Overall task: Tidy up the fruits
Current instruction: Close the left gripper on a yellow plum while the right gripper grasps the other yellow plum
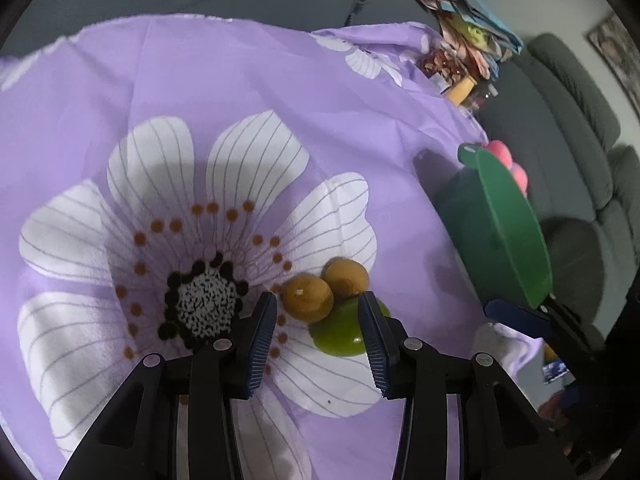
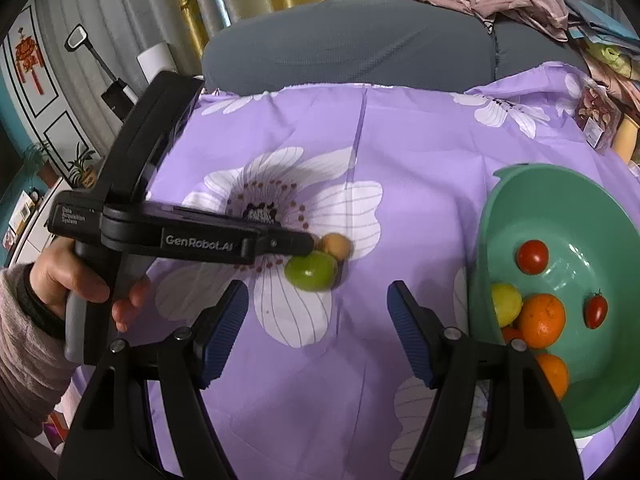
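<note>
The green bowl (image 2: 560, 220) on the right is already holding oranges, a yellow fruit and two cherry tomatoes (image 2: 532, 256), so much of the sorting looks done. Three fruits are still lying on the purple floral cloth (image 2: 420, 152): a green lime (image 1: 340, 332) and two brownish-yellow fruits (image 1: 307, 298) touching it. The left gripper (image 1: 318, 338) is reaching with jaws spread around the lime, gripping nothing yet, while the right gripper (image 2: 316, 336) is hovering wide open and empty nearer the viewer.

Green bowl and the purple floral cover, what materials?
Green bowl: likely moulded plastic, smooth semi-gloss; soft highlights and ridged rings inside.
Purple floral cover: thin woven fabric, matte with a slight sheen, printed; creases and folds show it's cloth.
</note>
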Motion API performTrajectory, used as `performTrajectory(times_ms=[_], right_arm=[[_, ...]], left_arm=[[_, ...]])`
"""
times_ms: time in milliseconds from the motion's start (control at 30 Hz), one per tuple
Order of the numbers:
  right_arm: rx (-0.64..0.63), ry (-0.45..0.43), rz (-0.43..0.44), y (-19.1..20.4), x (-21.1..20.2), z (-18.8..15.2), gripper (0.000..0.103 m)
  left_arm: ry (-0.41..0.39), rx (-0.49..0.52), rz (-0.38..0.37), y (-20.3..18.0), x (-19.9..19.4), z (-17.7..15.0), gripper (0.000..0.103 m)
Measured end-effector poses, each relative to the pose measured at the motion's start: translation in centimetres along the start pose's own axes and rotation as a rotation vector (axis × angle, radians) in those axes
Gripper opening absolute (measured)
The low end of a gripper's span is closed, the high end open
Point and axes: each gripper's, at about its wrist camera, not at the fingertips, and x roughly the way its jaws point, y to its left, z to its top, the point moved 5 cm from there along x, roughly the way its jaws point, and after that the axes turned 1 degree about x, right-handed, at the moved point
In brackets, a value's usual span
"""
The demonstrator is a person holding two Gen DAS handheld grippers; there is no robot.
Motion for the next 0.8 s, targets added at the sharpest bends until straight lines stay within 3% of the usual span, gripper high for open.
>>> performTrajectory(times_ms=[100,267,533,667,800], right_arm=[[-0.002,-0.003,-0.004,0.1,0.0,0.1,0.072],[0.001,-0.004,-0.002,0.0,-0.2,0.1,0.072],[-0.003,-0.004,-0.002,0.0,-0.2,0.1,0.072],[-0.015,-0.005,-0.010,0.3,-0.4,0.1,0.072],[-0.017,-0.006,-0.018,0.2,-0.3,0.4,0.072]], left_arm=[[0.024,-0.054,-0.046,0.7,0.3,0.2,0.043],[0.038,-0.119,-0.060,1.7,0.4,0.6,0.041],[0.043,0.060,0.113,-0.7,1.0,0.1,0.041],[0.040,0.184,0.243,-1.4,1.5,-0.1,0.031],[0.019,0.166,0.249,-0.5,1.1,0.0,0.029]])
